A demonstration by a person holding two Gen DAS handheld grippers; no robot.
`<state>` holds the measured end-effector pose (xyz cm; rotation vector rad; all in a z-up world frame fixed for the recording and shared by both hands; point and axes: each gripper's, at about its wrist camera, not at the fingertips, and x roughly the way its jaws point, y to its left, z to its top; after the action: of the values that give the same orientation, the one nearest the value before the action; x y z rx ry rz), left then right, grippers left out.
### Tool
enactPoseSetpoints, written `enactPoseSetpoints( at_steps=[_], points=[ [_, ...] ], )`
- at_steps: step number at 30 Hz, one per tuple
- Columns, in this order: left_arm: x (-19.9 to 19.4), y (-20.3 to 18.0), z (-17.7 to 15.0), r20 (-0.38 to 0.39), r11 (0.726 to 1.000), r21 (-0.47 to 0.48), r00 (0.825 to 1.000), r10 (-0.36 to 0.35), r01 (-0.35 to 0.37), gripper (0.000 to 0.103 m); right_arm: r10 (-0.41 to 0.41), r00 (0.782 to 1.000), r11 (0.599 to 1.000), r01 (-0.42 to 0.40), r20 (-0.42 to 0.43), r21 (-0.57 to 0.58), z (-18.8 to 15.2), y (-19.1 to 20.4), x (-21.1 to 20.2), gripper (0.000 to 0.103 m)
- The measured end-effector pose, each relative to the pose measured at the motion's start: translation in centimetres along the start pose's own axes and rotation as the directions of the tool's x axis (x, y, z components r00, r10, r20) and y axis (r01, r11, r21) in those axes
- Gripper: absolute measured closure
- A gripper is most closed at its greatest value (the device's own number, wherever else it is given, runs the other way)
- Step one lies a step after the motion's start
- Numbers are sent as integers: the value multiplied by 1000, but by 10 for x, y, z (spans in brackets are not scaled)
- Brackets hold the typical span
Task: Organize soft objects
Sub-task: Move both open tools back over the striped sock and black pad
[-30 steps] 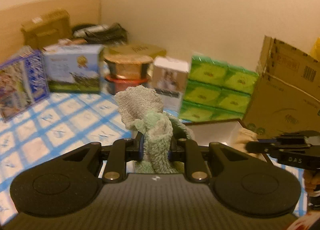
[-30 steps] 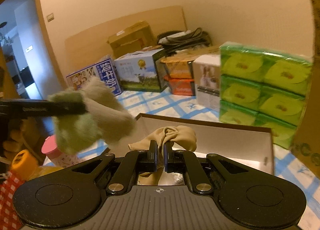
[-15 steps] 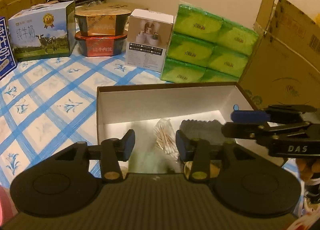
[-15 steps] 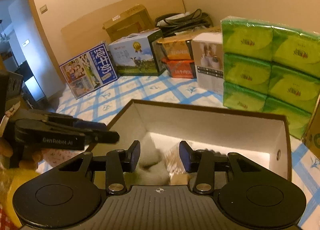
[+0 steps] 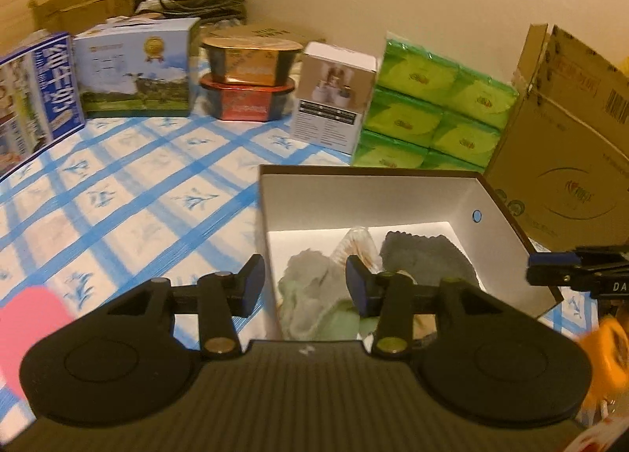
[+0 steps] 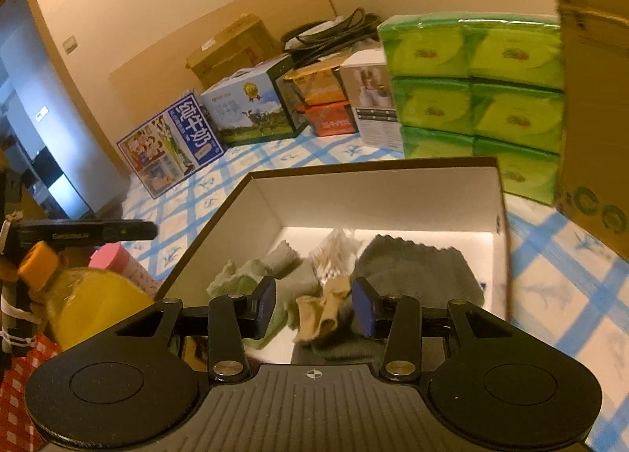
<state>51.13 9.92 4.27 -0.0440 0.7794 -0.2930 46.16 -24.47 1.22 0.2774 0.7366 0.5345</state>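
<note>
An open brown box with white inside (image 5: 487,200) (image 6: 251,216) sits on the blue checked cloth. In it lie a green-grey towel (image 5: 314,294) (image 6: 251,271), a bag of cotton swabs (image 5: 359,241) (image 6: 334,251), a dark grey cloth (image 5: 424,255) (image 6: 416,271) and a tan sock (image 6: 320,312). My left gripper (image 5: 302,288) is open and empty above the box's left wall. My right gripper (image 6: 313,306) is open and empty just above the tan sock. The right gripper's tip shows in the left wrist view (image 5: 550,269); the left one shows in the right wrist view (image 6: 125,230).
Green tissue packs (image 5: 432,113) (image 6: 479,98), a cardboard carton (image 5: 566,161), a white box (image 5: 334,98), stacked tins (image 5: 247,78) and milk cartons (image 5: 133,66) (image 6: 173,145) line the back. A yellow bottle (image 6: 90,302) and a pink container (image 6: 118,263) stand left of the box.
A second ago both grippers held items above the box: the left the towel, the right the tan sock. Both have opened, the items now lie in the box, and the grippers have pulled back.
</note>
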Motion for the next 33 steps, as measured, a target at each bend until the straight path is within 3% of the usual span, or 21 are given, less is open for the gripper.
enactPoseSetpoints(
  at_steps=[17, 33],
  points=[
    [-143, -25, -62, 114, 997, -66, 992, 45, -37, 61, 14, 994, 999, -19, 104, 51, -49, 41, -104, 59],
    [-234, -79, -155, 104, 985, -117, 985, 140, -128, 61, 16, 989, 989, -37, 149, 143, -122, 88, -187, 38]
  ],
)
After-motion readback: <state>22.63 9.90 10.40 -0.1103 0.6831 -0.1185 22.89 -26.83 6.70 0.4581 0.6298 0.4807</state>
